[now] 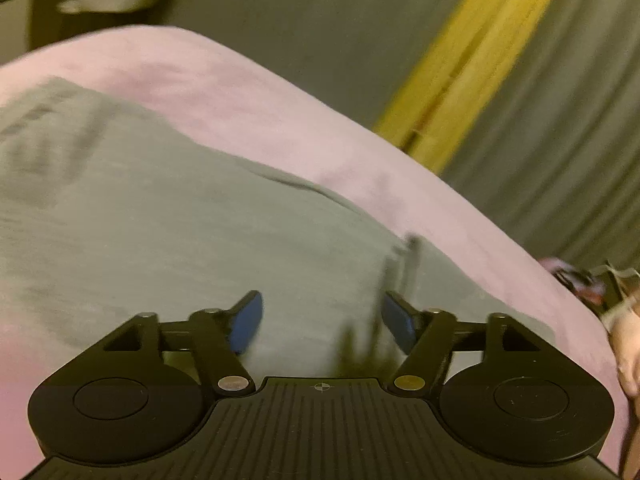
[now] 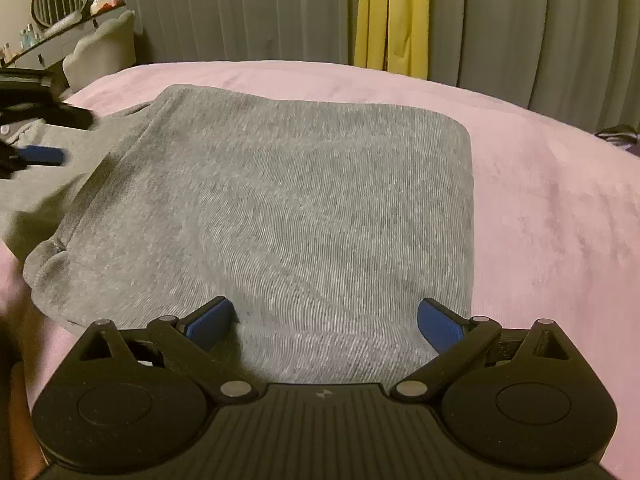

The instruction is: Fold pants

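**Folded grey pants lie straight ahead of the right gripper, off to one side of the left**

The grey knit pants [image 2: 280, 208] lie on the pink bedspread [image 2: 540, 200], already doubled into a broad, squarish pad with a rounded far corner; a looser part of the cloth runs out from under the pad toward the left of the right wrist view. The right gripper [image 2: 326, 322] hangs directly over the pad's near edge, jaws spread wide, blue pads [image 2: 438, 326] clear of the fabric and nothing between them; the cloth spreads away ahead of it. The left gripper [image 1: 322, 320] is likewise spread and empty, its picture blurred; seen from the right wrist, it sits at the pad's left side, over the looser cloth by the stitched hem band [image 2: 104, 184]. So the pad's remaining length, as I judge it, runs left to right across the right gripper's line; the left gripper is nearer the unfolded end, the right nearer the finished fold. Grey curtains [image 2: 240, 8] and a yellow curtain [image 2: 392, 12] hang beyond the bed.
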The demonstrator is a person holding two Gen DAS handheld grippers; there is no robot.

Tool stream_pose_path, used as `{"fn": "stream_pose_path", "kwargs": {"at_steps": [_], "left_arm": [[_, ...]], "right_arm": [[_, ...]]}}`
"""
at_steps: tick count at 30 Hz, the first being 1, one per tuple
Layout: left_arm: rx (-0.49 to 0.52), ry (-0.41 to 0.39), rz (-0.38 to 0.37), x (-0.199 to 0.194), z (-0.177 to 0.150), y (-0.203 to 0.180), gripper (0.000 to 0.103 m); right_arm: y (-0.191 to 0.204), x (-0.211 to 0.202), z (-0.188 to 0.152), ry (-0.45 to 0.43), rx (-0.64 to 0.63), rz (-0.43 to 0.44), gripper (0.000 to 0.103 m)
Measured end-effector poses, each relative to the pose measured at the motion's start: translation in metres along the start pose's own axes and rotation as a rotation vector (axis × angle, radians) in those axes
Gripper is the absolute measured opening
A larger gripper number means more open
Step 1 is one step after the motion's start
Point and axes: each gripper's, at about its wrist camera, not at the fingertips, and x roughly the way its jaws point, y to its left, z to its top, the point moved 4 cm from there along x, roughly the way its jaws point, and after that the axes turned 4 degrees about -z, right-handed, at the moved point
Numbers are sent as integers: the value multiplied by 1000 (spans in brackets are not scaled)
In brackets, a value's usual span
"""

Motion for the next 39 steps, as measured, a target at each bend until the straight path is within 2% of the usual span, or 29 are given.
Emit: {"fn": "stream_pose_path", "kwargs": {"at_steps": [7,10,13,16,18,20,22,23,26,32,34,36,38,39], "left_arm": [[-91,-25,141,-29,8,76,80],[-111,-35,169,-38,6,103,80],[-164,-51,140,-45,7,132,80],[-238,-120,90,-61,10,161,80],[-270,-180,110,-72,13,181,86],[-303,-201,134,-74,17,202,87],[-372,-200,96,-70,17,223,87],[-424,-197,32,-65,16,235,86],[-499,-206,-76,-51,21,254,86],[-548,-188,-157,-23,45,274,86],[-577,-178,-163,-17,49,277,78],[-606,-175,-98,-17,50,279,41],[-561,-188,-88,-25,51,269,30],[-500,-212,-77,-33,53,258,26]], "right_arm": [[14,6,5,3,8,-87,99],[19,9,7,12,27,-141,99],[23,12,9,3,61,-187,99],[31,14,12,-18,95,-242,99],[41,15,14,-33,88,-262,99],[59,19,16,-48,24,-248,99],[76,20,18,-61,-38,-207,99],[82,21,20,-63,-48,-174,99],[76,27,21,-63,25,-116,99],[71,24,9,-146,23,-80,99],[70,23,7,-146,30,-79,99],[72,22,7,-139,30,-76,99],[69,20,10,-118,36,-61,99],[68,15,10,-115,48,-43,99]]}}
